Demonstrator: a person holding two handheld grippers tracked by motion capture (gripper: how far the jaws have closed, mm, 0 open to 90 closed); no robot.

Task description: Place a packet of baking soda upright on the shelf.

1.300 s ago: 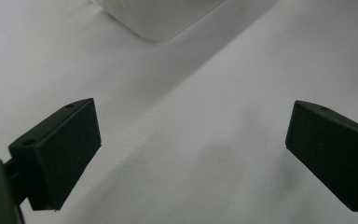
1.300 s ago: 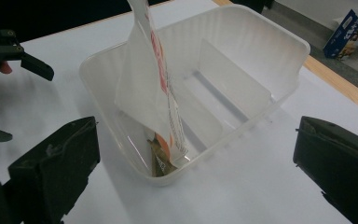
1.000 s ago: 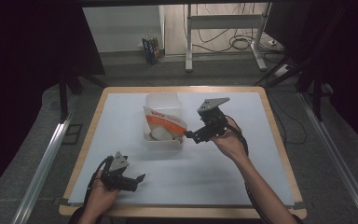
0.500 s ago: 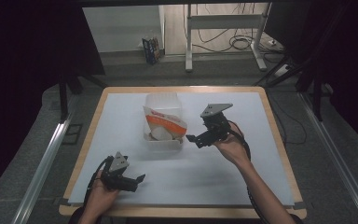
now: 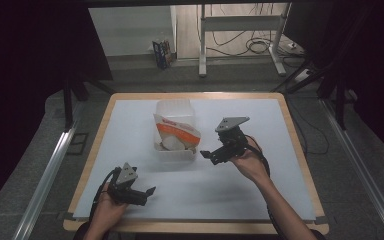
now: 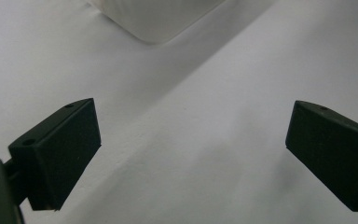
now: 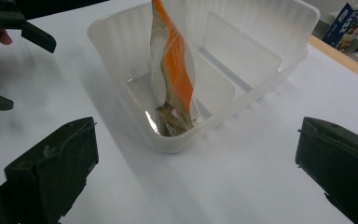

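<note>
The left gripper [image 5: 147, 192] rests low at the near left corner of the table [image 5: 105, 125], held in the person's left hand [image 5: 105, 212] with its jaws spread wide and nothing between them; in the left gripper view the two black jaws frame only bare white tabletop, with a rounded corner of the clear bin [image 6: 156, 18] showing at the top. Parked there, well apart from the work, it looks to be idling out of the way rather than taking part, though it points toward the bin and could steady it if needed. Moving rightward, the clear bin [image 5: 175, 131] stands near the middle of the table, a translucent plastic tub with a divider inside. The snack packet [image 5: 176, 134], white with an orange band, stands upright in the nearer compartment, leaning against the wall, which is probably what keeps it from slumping flat. Farther right, the right gripper [image 5: 209, 156] is held in the person's right hand [image 5: 250, 162] just beside the bin's right side, apart from it, its jaws likewise wide and empty. In the right gripper view the snack packet [image 7: 175, 70] sits between the two jaws with the clear bin [image 7: 242, 102] around it, so the gripper appears aimed squarely at the packet, either having just let it go or lined up to reach in.
</note>
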